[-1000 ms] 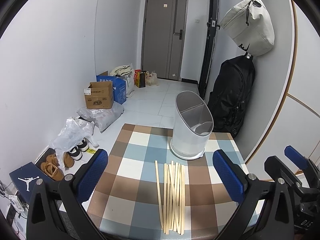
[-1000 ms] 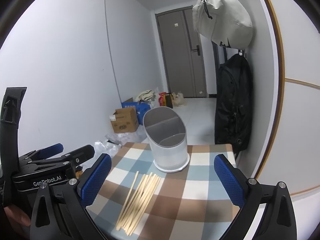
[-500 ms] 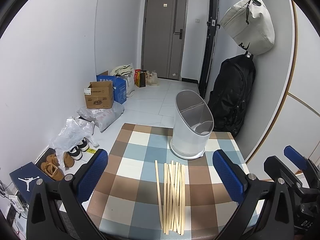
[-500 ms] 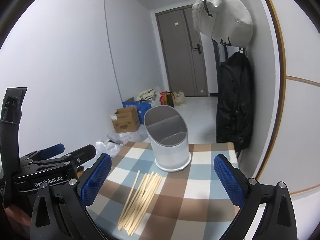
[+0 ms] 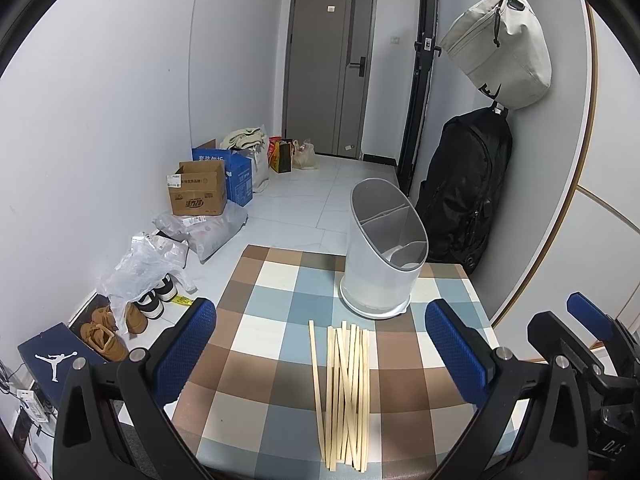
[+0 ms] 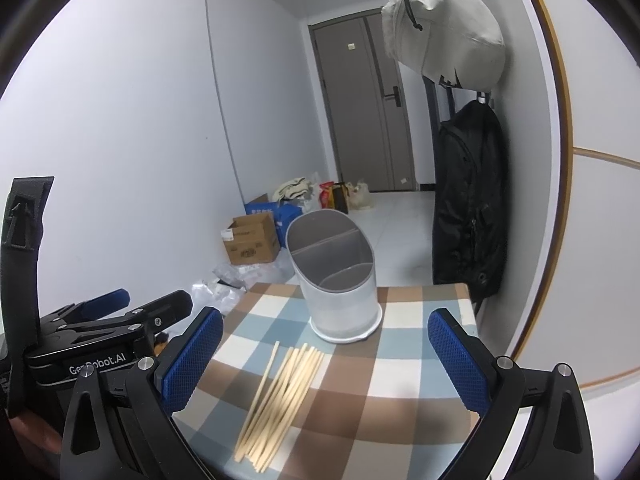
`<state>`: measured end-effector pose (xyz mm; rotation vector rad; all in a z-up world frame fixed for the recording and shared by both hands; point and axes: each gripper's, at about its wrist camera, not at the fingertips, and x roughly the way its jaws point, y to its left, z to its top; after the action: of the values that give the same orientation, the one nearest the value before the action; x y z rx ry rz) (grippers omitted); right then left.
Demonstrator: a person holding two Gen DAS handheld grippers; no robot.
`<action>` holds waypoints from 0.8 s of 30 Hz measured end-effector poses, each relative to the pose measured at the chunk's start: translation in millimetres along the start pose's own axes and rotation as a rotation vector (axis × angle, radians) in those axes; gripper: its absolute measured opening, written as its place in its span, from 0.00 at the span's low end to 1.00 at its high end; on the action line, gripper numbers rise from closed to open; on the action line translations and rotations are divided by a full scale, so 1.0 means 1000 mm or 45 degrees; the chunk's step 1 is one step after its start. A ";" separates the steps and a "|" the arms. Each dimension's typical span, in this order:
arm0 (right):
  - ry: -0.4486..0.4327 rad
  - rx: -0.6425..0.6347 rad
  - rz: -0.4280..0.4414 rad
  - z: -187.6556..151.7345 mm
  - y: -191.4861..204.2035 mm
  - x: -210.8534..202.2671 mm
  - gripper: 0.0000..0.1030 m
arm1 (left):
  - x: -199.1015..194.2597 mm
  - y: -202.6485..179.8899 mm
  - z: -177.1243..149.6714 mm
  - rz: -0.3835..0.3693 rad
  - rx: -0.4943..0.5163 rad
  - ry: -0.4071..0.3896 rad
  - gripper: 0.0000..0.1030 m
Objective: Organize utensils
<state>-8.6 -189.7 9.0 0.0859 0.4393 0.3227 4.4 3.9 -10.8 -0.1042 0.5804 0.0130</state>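
At nine o'clock in the left wrist view the floor clutter sits well clear of the work: a cardboard box (image 5: 197,188) and some shoes (image 5: 105,332) below the table edge. The left gripper (image 5: 320,344) hovers with its jaws wide apart and nothing between them. Directly under it, at six o'clock, a loose bundle of chopsticks (image 5: 344,384) lies flat on the checked tablecloth (image 5: 260,344), several crossing one another. Just beyond their far tips, at about one o'clock, stands the white utensil holder (image 5: 382,256), upright, its divided compartments seemingly empty. The right gripper (image 6: 324,356) waits at three o'clock, jaws likewise apart and empty.

The step looks like a first pick-up. Since the sticks overlap, it would pay to descend squarely across them near mid-length, close on one or a few together, lift level, then tip them upright over one compartment.
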 end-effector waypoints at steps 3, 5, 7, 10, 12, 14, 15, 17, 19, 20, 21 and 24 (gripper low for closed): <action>0.002 0.002 0.002 0.000 0.000 0.000 1.00 | 0.000 0.000 0.000 -0.002 -0.002 0.001 0.99; 0.006 0.003 0.003 0.000 0.000 0.002 1.00 | 0.001 0.000 0.000 0.000 -0.002 0.003 0.99; 0.015 0.003 0.005 0.000 -0.001 0.005 1.00 | 0.003 0.002 0.001 -0.002 -0.003 0.009 0.99; 0.034 0.006 0.018 -0.001 -0.002 0.011 1.00 | 0.007 0.005 0.001 -0.005 -0.008 0.024 0.99; 0.046 0.006 0.023 -0.001 -0.003 0.014 1.00 | 0.012 0.009 0.001 -0.007 -0.021 0.044 0.99; 0.083 0.008 0.025 -0.004 -0.005 0.024 1.00 | 0.019 0.015 0.001 -0.016 -0.041 0.072 0.99; 0.110 0.018 0.037 -0.005 -0.007 0.030 1.00 | 0.022 0.017 0.001 -0.019 -0.048 0.083 0.99; 0.159 0.039 0.064 -0.009 -0.010 0.040 1.00 | 0.030 0.022 0.000 -0.017 -0.062 0.106 0.99; 0.226 0.065 0.072 -0.014 -0.015 0.056 1.00 | 0.040 0.028 0.000 -0.022 -0.085 0.133 0.99; 0.226 0.065 0.072 -0.014 -0.015 0.056 1.00 | 0.044 0.030 0.001 -0.023 -0.092 0.146 0.99; 0.252 0.072 0.076 -0.016 -0.016 0.062 1.00 | 0.049 0.032 0.000 -0.026 -0.098 0.160 0.99; 0.341 0.084 0.076 -0.025 -0.018 0.084 1.00 | 0.063 0.041 -0.003 -0.023 -0.114 0.195 0.99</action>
<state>57.7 -179.0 -50.0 0.1210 0.7143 0.3803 53.9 43.2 -52.0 -0.1987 0.7318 0.0133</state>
